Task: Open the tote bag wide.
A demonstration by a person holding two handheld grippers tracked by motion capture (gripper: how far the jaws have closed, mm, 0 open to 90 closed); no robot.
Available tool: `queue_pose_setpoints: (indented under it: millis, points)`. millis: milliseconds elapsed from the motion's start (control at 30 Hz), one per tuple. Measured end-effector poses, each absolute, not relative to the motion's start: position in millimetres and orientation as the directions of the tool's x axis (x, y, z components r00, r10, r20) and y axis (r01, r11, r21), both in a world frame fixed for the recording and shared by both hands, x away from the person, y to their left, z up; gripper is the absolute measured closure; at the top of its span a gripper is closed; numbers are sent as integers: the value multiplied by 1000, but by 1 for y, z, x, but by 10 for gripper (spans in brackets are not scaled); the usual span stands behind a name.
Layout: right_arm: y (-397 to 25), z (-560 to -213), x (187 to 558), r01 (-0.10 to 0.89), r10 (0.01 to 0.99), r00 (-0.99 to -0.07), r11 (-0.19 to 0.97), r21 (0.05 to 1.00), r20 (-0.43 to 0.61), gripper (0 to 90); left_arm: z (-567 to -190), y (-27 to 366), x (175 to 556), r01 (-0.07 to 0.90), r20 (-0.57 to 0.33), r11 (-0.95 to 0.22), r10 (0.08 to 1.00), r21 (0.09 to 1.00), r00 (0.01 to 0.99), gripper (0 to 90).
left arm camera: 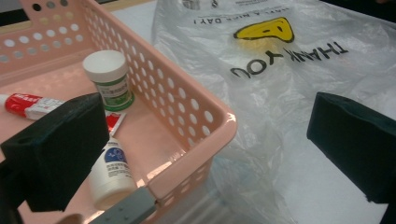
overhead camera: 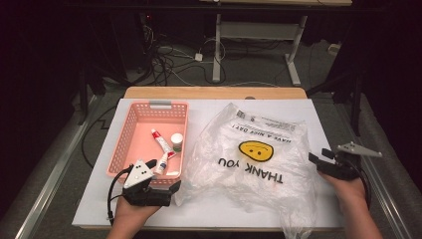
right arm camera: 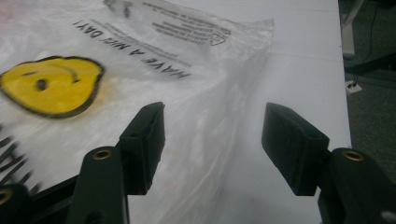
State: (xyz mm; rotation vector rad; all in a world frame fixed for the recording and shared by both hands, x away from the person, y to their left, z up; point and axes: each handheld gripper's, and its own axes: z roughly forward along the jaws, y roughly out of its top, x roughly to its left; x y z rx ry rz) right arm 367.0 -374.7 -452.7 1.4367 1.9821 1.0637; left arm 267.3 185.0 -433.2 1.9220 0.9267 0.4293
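Both claws are spread: left claw by the basket, right claw at the bag, which looks thin, slippery, floppy; pinch its edge.

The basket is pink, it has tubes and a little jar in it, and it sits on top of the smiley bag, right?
Not quite. The basket is pink and holds tubes and a little jar, but it sits beside the smiley bag, on the table, not on top. The high view shows this.

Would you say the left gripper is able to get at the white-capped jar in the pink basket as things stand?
Probably yes: the left gripper is open at the pink basket, whose top is open, and the white-capped jar stands upright with nothing over it.
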Motion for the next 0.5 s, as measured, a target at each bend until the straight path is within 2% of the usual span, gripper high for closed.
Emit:
queue_pose_setpoints:
  millis: [100,133,333,433,500]
  points:
    - [-374,-456,389,599,945,-321,147,787,68,398,-433,185,269,435,-101,-277,737,857,668,0]
    - [-375,-460,404,639,939,-323,126,759,116,376,-433,185,270,431,-96,-284,732,856,674,0]
    - [-372,-469,423,663,944,-313,138,735,105,296,-433,190,269,426,-94,-272,742,863,664,0]
    - [-368,-474,428,677,940,-325,158,719,99,302,-432,191,267,419,-99,-264,736,869,669,0]
    - [-364,-478,431,689,940,-334,195,698,68,351,-432,190,266,417,-106,-257,733,872,672,0]
